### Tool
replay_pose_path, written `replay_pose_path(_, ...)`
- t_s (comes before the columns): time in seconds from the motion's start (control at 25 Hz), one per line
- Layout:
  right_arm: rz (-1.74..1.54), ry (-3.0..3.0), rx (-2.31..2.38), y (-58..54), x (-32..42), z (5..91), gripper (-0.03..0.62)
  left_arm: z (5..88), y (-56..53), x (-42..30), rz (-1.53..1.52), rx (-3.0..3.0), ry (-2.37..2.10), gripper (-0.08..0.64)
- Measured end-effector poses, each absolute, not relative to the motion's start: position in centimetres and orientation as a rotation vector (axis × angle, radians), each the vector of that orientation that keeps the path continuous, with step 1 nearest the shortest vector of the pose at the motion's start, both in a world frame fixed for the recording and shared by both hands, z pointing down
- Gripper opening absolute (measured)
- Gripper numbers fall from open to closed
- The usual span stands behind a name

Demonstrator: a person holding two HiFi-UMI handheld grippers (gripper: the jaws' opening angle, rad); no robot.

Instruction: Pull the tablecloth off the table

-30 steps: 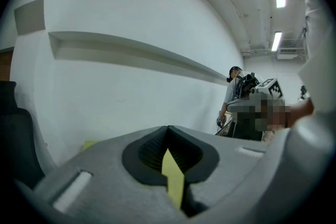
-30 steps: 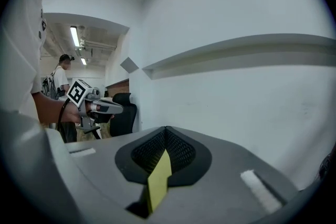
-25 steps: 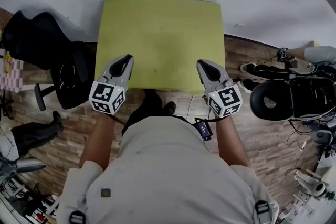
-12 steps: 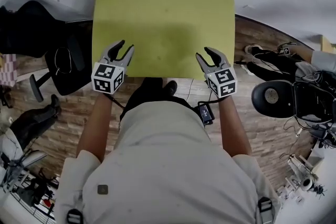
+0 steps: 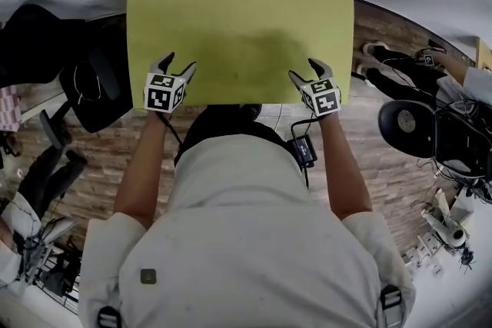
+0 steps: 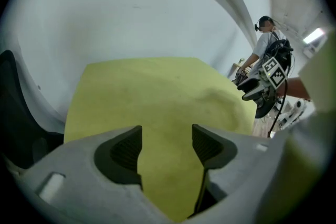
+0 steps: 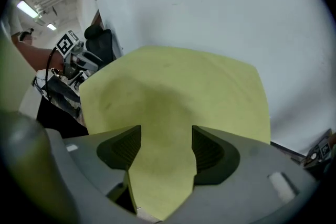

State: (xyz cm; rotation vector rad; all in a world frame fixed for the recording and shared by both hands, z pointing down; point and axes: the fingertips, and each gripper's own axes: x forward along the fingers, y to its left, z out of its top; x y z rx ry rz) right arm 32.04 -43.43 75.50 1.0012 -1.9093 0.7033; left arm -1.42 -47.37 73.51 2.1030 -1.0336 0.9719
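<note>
At the near edge of the yellow-green tablecloth (image 5: pixel 238 19), spread flat over the hidden worktop, the left gripper (image 5: pixel 180 61) and right gripper (image 5: pixel 304 69) have dropped down, jaws just opened wide around the unpinched hem, so pulling likely hasn't begun.

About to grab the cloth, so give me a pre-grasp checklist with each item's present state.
1. Left tool jaws apart: ok, just been opening, tablecloth edge between them.
2. Right tool jaws apart: ok, just been opening, cloth edge between them.
3. Both tools at the near edge: ok.
4. Cloth pinched: not ok.
5. Nothing standing on the cloth: ok.
6. Cloth free underneath: cannot tell.
</note>
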Motion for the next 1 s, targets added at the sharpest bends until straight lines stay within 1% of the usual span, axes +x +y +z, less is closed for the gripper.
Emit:
replay_pose_path(0.12,0.747,-1.849,0.991,-43.0,32.6,77.6,0.346,75.7,-47.1,-1.9,1.048,2.074,-0.999,0.339)
replay_pose_path(0.32,0.761,-1.789,0.975,-43.0,33.1,79.7,0.379,78.4,-46.6,-2.7,1.120,1.992,-0.990,0.370)
replay_pose_path(0.48,0.760,-1.751,0.949,-42.7,33.1,80.8,0.386,80.4,-46.4,-3.4,1.182,1.944,-1.002,0.387)
replay_pose_path(0.56,0.757,-1.747,0.957,-42.8,32.9,80.8,0.391,81.0,-46.4,-3.9,1.205,1.943,-1.031,0.368)
replay_pose_path(0.8,0.755,-1.758,0.980,-42.7,32.7,80.7,0.375,81.0,-46.5,-4.1,1.177,1.954,-1.081,0.363)
replay_pose_path(0.92,0.751,-1.760,0.987,-43.2,32.6,80.6,0.343,80.7,-46.8,-4.0,1.164,1.954,-1.086,0.336)
replay_pose_path(1.0,0.745,-1.769,0.995,-43.4,32.4,80.5,0.303,80.6,-47.0,-3.9,1.146,1.959,-1.095,0.304)
